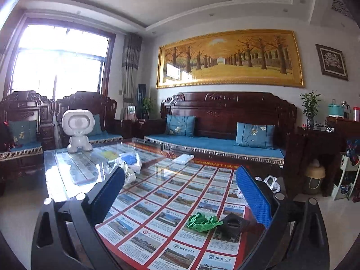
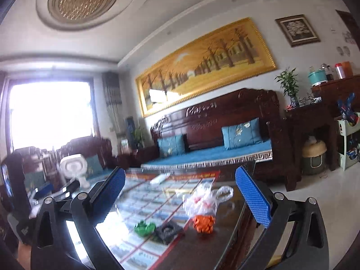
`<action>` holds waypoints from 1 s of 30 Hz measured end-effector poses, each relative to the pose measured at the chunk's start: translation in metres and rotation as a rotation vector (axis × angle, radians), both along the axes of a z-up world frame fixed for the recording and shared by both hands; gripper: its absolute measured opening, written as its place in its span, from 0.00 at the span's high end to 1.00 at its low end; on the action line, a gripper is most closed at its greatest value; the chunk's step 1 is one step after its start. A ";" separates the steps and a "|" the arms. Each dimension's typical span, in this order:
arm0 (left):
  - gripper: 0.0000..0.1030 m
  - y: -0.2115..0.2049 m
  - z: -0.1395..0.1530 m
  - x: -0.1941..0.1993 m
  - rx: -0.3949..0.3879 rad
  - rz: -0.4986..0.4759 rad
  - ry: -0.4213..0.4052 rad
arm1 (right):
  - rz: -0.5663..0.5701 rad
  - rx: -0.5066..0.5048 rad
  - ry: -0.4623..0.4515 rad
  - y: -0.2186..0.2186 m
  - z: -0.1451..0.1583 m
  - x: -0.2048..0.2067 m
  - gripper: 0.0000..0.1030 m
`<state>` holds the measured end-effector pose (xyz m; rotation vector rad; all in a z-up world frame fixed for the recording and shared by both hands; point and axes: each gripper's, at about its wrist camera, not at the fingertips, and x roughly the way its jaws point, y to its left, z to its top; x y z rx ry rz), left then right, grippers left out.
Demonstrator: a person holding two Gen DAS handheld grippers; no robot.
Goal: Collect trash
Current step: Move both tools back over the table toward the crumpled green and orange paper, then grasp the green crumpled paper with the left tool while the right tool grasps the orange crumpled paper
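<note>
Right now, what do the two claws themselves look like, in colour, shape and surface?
Both look alike. The left claw and the right claw each have two flat fingers faced with bright blue pads of fine dotted texture. The fingers sit on glossy black angular brackets with round silver bolt heads and slotted cut-outs. No cables, markings or sleeves show.

Each gripper, the left gripper (image 1: 180, 193) and the right gripper (image 2: 180, 193), consists of two glossy black linkage arms with elongated cut-out slots and round silver pivot screws at the joints. The fingers (image 1: 255, 196) are flat black plates faced with bright blue pads bearing a fine raised grid texture. Both units share this black, blue and silver finish (image 2: 253, 196)
</note>
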<state>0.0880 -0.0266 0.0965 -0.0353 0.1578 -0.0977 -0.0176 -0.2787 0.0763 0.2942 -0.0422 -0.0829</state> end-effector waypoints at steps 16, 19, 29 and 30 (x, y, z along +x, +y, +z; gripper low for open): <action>0.04 -0.035 -0.128 0.153 0.151 -0.309 0.527 | 0.235 -0.101 0.534 -0.008 -0.072 0.129 0.08; 0.04 -0.042 -0.131 0.158 0.191 -0.343 0.544 | 0.285 -0.078 0.594 -0.011 -0.083 0.146 0.08; 0.08 -0.061 -0.161 0.192 0.304 -0.416 0.681 | 0.313 -0.050 0.632 -0.020 -0.091 0.180 0.08; 0.09 -0.061 -0.161 0.195 0.299 -0.421 0.690 | 0.315 -0.043 0.631 -0.021 -0.092 0.183 0.08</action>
